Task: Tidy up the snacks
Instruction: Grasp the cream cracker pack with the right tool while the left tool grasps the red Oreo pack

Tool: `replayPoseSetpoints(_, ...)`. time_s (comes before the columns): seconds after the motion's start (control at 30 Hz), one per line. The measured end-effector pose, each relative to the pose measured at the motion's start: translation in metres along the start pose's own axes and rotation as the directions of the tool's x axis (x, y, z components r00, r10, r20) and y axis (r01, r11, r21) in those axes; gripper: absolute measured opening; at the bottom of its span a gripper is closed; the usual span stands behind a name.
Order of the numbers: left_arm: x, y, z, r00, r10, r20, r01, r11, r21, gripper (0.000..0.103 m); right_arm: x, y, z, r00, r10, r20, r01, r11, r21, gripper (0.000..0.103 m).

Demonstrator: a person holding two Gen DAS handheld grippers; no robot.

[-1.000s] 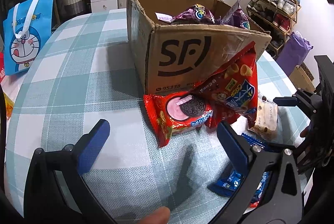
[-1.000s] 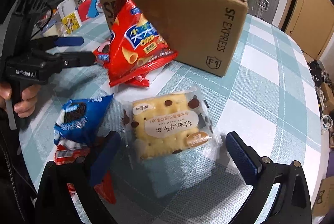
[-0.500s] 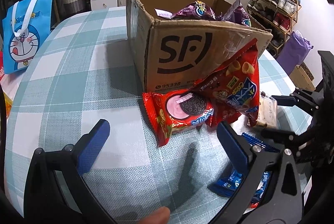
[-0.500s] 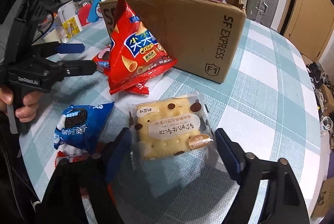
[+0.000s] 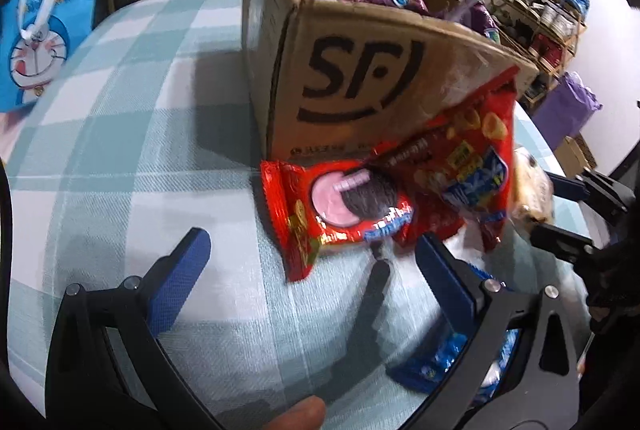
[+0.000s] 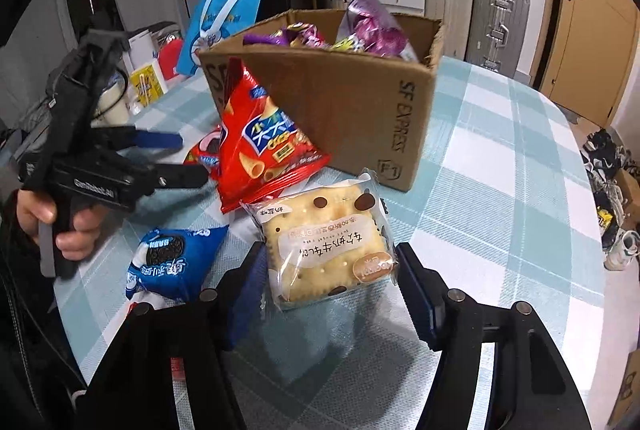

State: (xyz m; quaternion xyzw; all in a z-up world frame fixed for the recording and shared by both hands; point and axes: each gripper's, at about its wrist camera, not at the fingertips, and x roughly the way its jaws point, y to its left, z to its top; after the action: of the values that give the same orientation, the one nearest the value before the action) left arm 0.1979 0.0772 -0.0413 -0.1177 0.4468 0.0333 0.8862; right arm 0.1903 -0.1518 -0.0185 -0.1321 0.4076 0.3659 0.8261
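A brown SF cardboard box with purple snack bags inside stands on the checked table. A red chips bag leans on its corner, and a red Oreo pack lies in front. My left gripper is open, just short of the red Oreo pack; it also shows in the right wrist view. My right gripper is shut on a clear-wrapped biscuit pack and holds it off the table. A blue Oreo pack lies to its left.
A blue Doraemon bag stands at the table's far side with small boxes. Suitcases and drawers stand behind. A shoe rack is beyond the table. Blue packs lie under my left gripper's right finger.
My right gripper closed its fingers onto the biscuit pack and lifted it. My left gripper moved slightly closer to the red Oreo pack and stayed open.
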Motion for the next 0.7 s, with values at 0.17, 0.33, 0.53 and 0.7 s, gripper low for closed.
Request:
replayPoseSetpoints(0.17,0.008,-0.004,0.008,1.0,0.02,0.005,-0.02,0.999,-0.027,0.102,-0.001,-0.005,0.002,1.0,0.0,0.01,0.0,1.0,0.014,0.065)
replayPoseSetpoints(0.33,0.014,-0.01,0.012,0.999,0.043,0.01,-0.043,0.999,-0.028,0.102,-0.002,-0.006,0.002,1.0,-0.002,0.017,0.002,1.0,0.02,0.065)
replayPoseSetpoints(0.53,0.01,-0.011,0.008,0.999,0.041,0.022,-0.041,0.999,0.011,0.083,-0.002,-0.01,0.003,1.0,0.001,0.024,-0.001,0.999,0.033,0.065)
replayPoseSetpoints(0.7,0.005,-0.021,0.002,0.998,0.047,0.035,-0.049,0.997,0.063,0.06,-0.001,-0.011,0.003,1.0,0.003,0.027,-0.004,0.999,0.032,0.065)
